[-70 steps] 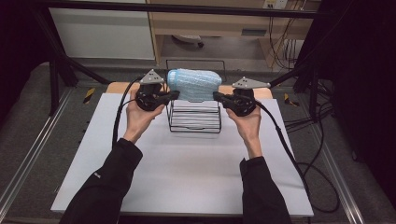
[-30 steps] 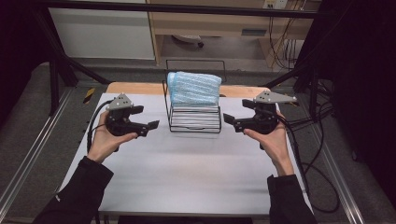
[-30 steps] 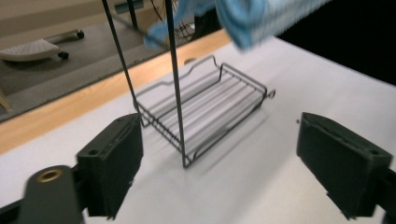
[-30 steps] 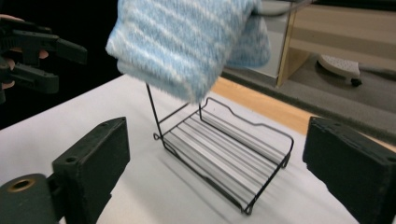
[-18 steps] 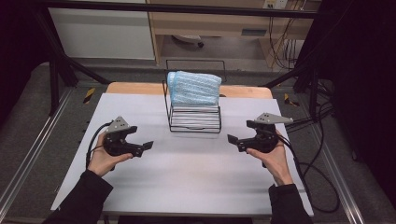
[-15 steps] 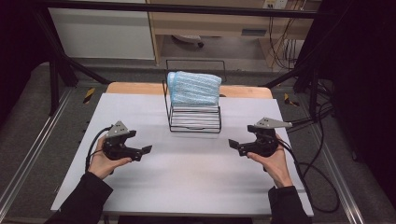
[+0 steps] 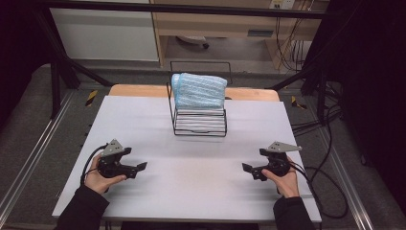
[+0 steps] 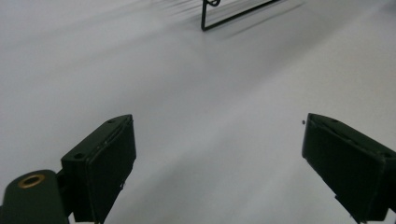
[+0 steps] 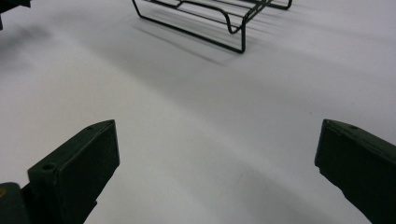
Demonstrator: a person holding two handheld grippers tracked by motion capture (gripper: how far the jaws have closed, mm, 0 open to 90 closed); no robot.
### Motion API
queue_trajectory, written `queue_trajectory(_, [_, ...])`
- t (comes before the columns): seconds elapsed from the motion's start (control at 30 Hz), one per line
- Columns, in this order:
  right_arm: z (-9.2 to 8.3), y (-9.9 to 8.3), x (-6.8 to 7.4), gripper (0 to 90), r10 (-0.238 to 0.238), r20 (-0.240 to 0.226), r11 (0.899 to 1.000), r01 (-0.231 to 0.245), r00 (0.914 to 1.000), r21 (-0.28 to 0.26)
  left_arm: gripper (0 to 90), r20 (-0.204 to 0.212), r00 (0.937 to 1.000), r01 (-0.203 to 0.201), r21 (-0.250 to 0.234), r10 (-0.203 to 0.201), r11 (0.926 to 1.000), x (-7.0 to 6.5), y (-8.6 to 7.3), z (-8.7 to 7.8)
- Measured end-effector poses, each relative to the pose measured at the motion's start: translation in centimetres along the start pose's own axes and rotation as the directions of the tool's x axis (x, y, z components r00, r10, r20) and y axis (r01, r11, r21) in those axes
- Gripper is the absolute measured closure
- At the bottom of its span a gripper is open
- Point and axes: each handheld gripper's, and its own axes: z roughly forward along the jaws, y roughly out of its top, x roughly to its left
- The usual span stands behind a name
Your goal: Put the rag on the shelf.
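Observation:
A folded light-blue cloth (image 7: pixel 200 89) rests on top of a black wire rack (image 7: pixel 199 125) at the back middle of the white table (image 7: pixel 191 196). My left gripper (image 7: pixel 139 167) is low over the front left of the table, its jaws open and pointing inward with nothing between them. My right gripper (image 7: pixel 248 169) mirrors it at the front right; its jaws have just been opening to full width and hold nothing. In the left gripper view my left gripper (image 8: pixel 219 168) frames bare tabletop, the rack's corner (image 8: pixel 233 16) far off. In the right gripper view my right gripper (image 9: pixel 217 172) faces the rack's base (image 9: pixel 205 35).
A wooden board edge (image 7: pixel 129 90) shows behind the table. Metal rails (image 7: pixel 28 163) run along both sides, and cables (image 7: pixel 325 177) trail off the right edge. A broad stretch of bare tabletop lies between the two grippers and the rack.
Both hands have drawn away from the cloth's ends, moved apart, and sunk toward the front of the table. The cloth stays on the rack.

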Motion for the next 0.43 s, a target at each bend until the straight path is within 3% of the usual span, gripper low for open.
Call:
queue_trajectory(0.23, [-1.0,-2.1,-0.8,0.7,0.013,-0.005,1.000,-0.013,0.9999,0.012,10.0,-0.015,0.9999,0.007,0.013,-0.007,0.9999,0.1,-1.6,-0.4])
queue_trajectory(0.43, [-1.2,-2.8,-1.1,0.7,0.030,0.002,0.999,-0.030,0.9996,0.027,10.0,-0.014,0.9999,-0.002,0.008,0.002,1.0000,0.2,-2.1,-0.6])
